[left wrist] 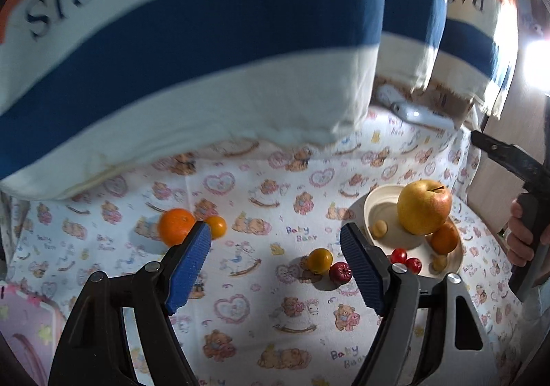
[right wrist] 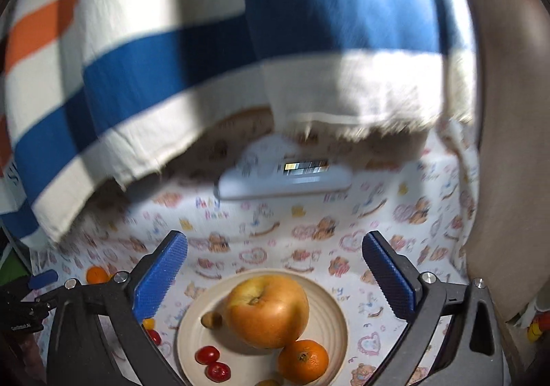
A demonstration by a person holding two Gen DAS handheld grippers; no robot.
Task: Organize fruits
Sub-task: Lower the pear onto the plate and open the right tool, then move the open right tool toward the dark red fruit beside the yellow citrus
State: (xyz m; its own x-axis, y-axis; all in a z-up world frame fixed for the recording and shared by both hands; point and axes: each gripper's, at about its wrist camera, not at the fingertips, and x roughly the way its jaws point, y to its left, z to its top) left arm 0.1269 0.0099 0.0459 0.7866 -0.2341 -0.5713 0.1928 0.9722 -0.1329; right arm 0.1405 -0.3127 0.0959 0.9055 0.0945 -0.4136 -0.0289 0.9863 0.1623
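A cream plate (right wrist: 330, 313) (left wrist: 373, 203) on the bear-print sheet holds a big yellow-red apple (right wrist: 268, 310) (left wrist: 424, 207), an orange (right wrist: 303, 361) (left wrist: 444, 237), two cherry tomatoes (right wrist: 208, 354) (left wrist: 398, 255) and a small brown fruit (right wrist: 210, 320). Loose on the sheet in the left wrist view lie an orange (left wrist: 175, 226), a small yellow-orange fruit (left wrist: 216, 226), another yellow-orange fruit (left wrist: 319, 260) and a small red fruit (left wrist: 340, 272). My left gripper (left wrist: 275, 239) is open and empty above the sheet. My right gripper (right wrist: 275, 248) is open and empty, above the plate's far side.
Striped "PARIS" pillows (left wrist: 192, 42) (right wrist: 172, 59) stand along the back. A white remote-like device (right wrist: 285, 176) (left wrist: 416, 114) lies beneath them. A wooden panel (right wrist: 508, 145) bounds the right side. The hand with the right gripper's handle (left wrist: 529, 214) shows at the left view's right edge.
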